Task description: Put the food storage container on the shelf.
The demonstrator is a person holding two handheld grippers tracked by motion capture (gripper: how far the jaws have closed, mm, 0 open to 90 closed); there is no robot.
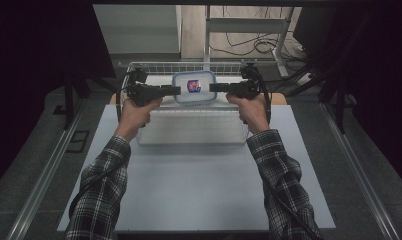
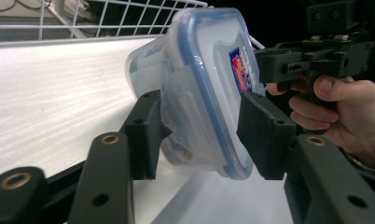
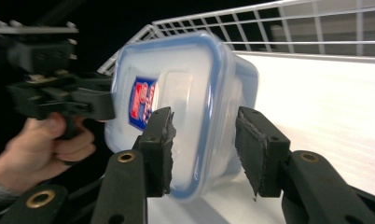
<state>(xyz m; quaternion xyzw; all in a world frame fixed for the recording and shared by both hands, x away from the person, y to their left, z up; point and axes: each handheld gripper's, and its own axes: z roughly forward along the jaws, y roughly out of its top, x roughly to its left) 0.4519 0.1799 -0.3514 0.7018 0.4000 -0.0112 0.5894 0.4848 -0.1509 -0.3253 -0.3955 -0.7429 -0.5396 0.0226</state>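
A pale table stands on a grey floor, with metal rails running along both sides. Beyond it, a white desk frame stands over loose cables. Dark curtains close in left and right; lighting is dim.

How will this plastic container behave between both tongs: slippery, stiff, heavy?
The container looks like rigid clear plastic with a blue-sealed snap lid, so it should hold its shape. Its smooth walls may slip on the left tongs and right tongs. Little shows inside, so it is probably light; held at opposite ends, it could pivot.
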